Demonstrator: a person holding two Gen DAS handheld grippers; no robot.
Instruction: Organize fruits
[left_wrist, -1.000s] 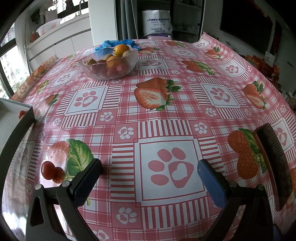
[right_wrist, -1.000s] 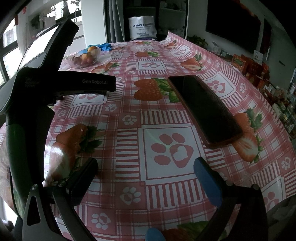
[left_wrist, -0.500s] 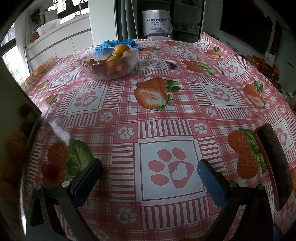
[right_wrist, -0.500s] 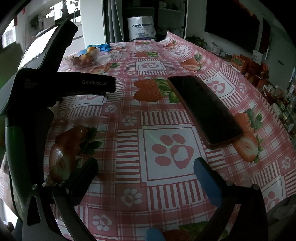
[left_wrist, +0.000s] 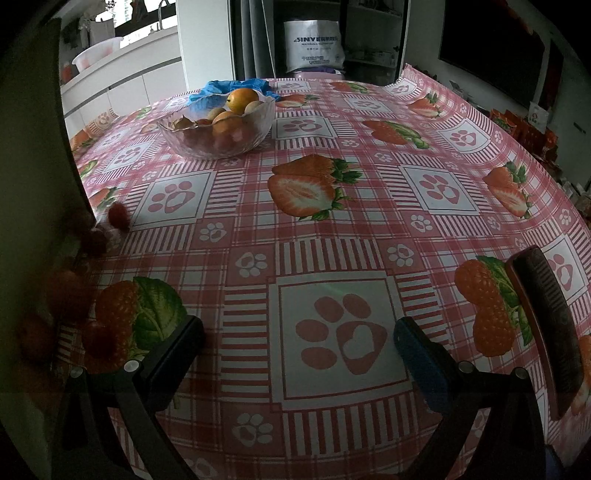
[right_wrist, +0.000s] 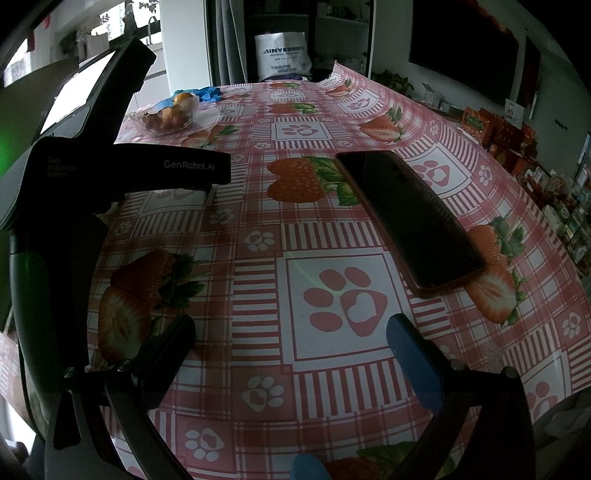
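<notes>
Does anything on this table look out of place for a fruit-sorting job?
Yes. A dark smartphone in an orange case lies flat on the strawberry-print tablecloth, far from the clear glass fruit bowl. Several small red fruits sit loose near the table's left edge, blurred.

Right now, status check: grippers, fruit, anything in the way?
Left gripper open, empty. Right gripper open, empty. Glass fruit bowl full, far side; small red fruits loose at left edge. Phone lying ahead of right gripper.
</notes>
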